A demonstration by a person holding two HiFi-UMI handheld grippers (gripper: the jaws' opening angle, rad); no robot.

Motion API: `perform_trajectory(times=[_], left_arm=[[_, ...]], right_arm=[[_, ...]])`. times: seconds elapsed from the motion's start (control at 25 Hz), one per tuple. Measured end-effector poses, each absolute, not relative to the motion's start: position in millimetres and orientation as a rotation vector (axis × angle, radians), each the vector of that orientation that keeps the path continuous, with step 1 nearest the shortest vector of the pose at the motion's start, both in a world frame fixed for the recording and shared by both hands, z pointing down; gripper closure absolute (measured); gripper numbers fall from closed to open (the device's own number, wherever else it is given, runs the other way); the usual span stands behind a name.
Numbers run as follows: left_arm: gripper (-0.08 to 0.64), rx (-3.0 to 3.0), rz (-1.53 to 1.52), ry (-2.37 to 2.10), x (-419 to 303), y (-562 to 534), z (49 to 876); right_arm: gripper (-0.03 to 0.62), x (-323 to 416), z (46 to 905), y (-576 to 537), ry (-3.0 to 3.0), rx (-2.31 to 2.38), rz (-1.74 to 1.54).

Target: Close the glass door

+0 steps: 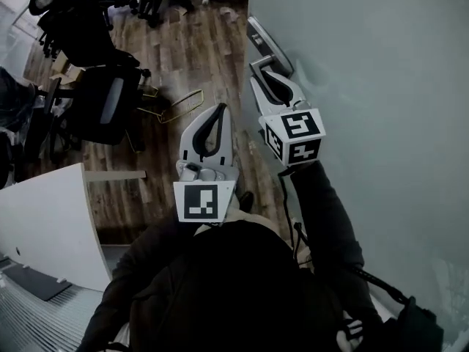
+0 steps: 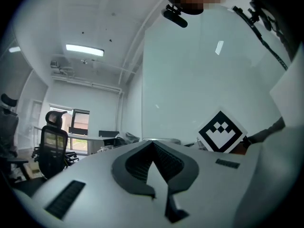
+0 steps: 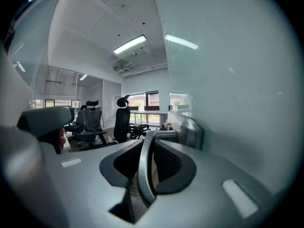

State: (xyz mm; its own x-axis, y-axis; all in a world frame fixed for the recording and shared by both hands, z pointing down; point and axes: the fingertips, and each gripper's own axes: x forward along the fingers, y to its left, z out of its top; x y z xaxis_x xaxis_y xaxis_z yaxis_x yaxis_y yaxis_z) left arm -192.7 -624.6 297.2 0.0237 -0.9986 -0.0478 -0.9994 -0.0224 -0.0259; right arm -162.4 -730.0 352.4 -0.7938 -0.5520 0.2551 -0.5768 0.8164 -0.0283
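Right tongs [image 1: 265, 70] clamp the handle [image 3: 143, 170] of a glass door [image 1: 366, 72] not yet shut

The metal handle sits at the door's free edge, gripped between the right pair. The left tongs [image 1: 220, 110] hang just beside, pinched together on nothing. Wooden floor [image 1: 198, 42] shows past the door's edge and no door frame is in sight, so the swing looks unfinished. Office chairs [image 1: 102, 101] and a yellow wire rack [image 1: 179, 105] stand well to the left, seemingly clear of the door's path.

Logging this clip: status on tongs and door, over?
Right tongs shut on door handle. Left tongs shut, empty. Glass door beside them; chairs stand well apart.
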Motion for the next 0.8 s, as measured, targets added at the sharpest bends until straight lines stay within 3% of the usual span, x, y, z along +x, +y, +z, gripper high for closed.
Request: perform_trajectory(times=[0.28,0.8], left_arm=[[0.563,-1.989,0.066,2.382,-278,-515,309],[0.563,-1.7,0.027,2.576,-315,-356,314]], right_arm=[[0.524,-234,354,-619,-2.816,0.692,0.114],[0.525,-289,358,-457,-2.902,0.335,0.084]])
